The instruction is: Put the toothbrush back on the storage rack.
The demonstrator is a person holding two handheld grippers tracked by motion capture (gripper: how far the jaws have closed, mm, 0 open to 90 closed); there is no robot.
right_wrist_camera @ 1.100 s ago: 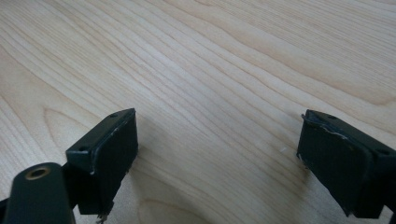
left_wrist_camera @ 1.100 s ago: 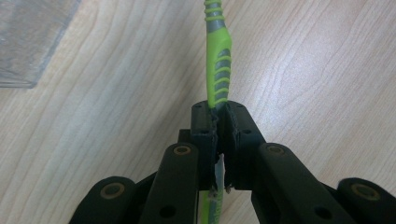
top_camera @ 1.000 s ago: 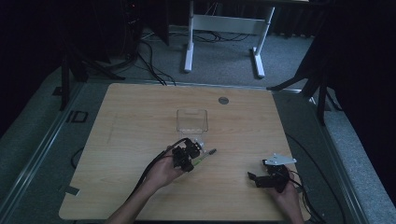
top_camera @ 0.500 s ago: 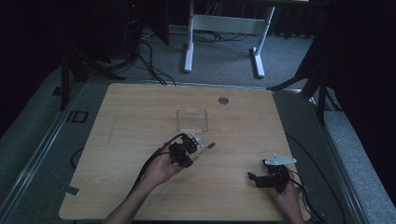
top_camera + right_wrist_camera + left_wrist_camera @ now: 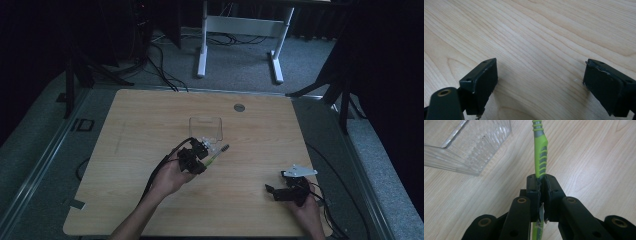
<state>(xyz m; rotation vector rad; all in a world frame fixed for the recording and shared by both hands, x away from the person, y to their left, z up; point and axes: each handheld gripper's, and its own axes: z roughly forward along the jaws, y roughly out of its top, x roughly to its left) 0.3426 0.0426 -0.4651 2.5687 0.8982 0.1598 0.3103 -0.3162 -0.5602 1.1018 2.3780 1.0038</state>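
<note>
My left gripper (image 5: 196, 156) (image 5: 542, 185) is shut on a green and grey toothbrush (image 5: 540, 157) (image 5: 216, 153), whose handle sticks out beyond the jaws, above the wood. A clear plastic box (image 5: 205, 127) (image 5: 466, 143) stands just beyond and to the left of the toothbrush in the left gripper view. My right gripper (image 5: 274, 191) (image 5: 540, 85) rests low over bare wood near the table's front right, jaws wide open with nothing between them.
The wooden table (image 5: 150, 115) has a round grey cable port (image 5: 239, 107) near its far edge. White desk legs (image 5: 202, 50) and cables lie on the grey floor beyond. Dark stands flank the table.
My left gripper has carried the toothbrush a little forward, toward the clear box. The right gripper has stayed in place.
</note>
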